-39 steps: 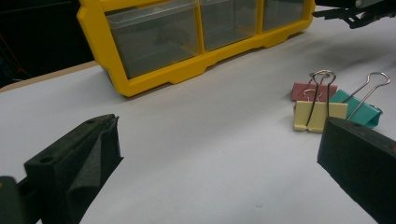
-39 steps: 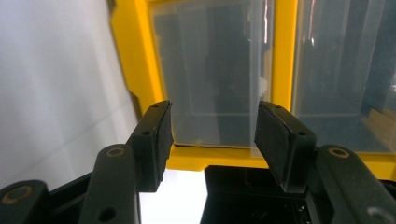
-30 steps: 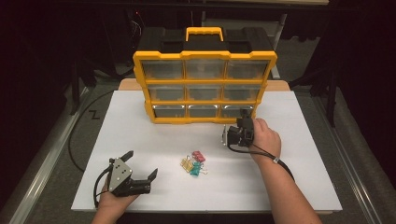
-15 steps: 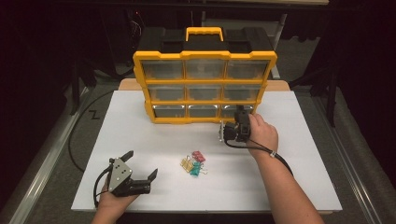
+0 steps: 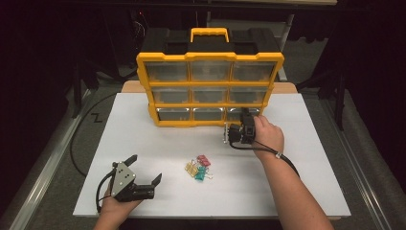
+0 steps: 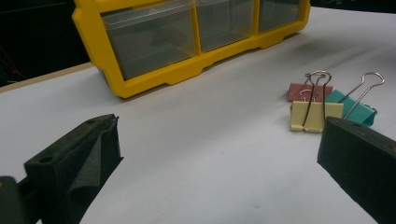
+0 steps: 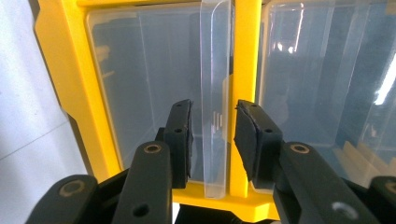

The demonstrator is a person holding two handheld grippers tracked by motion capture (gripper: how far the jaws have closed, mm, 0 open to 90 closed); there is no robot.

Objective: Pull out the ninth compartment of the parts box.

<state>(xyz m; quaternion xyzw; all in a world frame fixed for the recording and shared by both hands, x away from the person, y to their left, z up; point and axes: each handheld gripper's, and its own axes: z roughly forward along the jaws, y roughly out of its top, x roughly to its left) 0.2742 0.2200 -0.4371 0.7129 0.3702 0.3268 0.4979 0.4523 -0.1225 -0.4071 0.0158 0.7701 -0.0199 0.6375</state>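
1. At the near left of the white counter (image 5: pixel 143 139), the left tongs (image 5: pixel 145 168) rested in the person's left hand (image 5: pixel 115 208) with their jaws wide apart and nothing between them; a black cable looped from them off the counter's edge.
2. In the left gripper view, bare counter lay between the two black jaws, and the binder clips stood beyond the right-hand jaw, well apart from it.
3. The binder clips (image 5: pixel 198 168) sat in a small cluster near the counter's middle, between the two hands: a yellow clip (image 6: pixel 310 115) in front, a pink clip (image 6: pixel 303 89) behind it and a teal clip (image 6: pixel 357 108) at its side, the three touching, with wire handles raised.
4. Behind them stood the yellow organiser (image 5: pixel 210 88), a block of clear drawers in three rows of three, with a black top and a yellow carry handle (image 5: pixel 209 33). No writing on it could be read.
5. The right tongs (image 5: pixel 229 135), held in the right hand (image 5: pixel 268 136), were at the organiser's bottom row, by its right-hand drawer.
6. In the right gripper view, the drawer's clear pull tab (image 7: pixel 214 107) stood upright between the two pads. The jaws had just been closing, yet a gap showed on each side of the tab, so they were not clamped on it.
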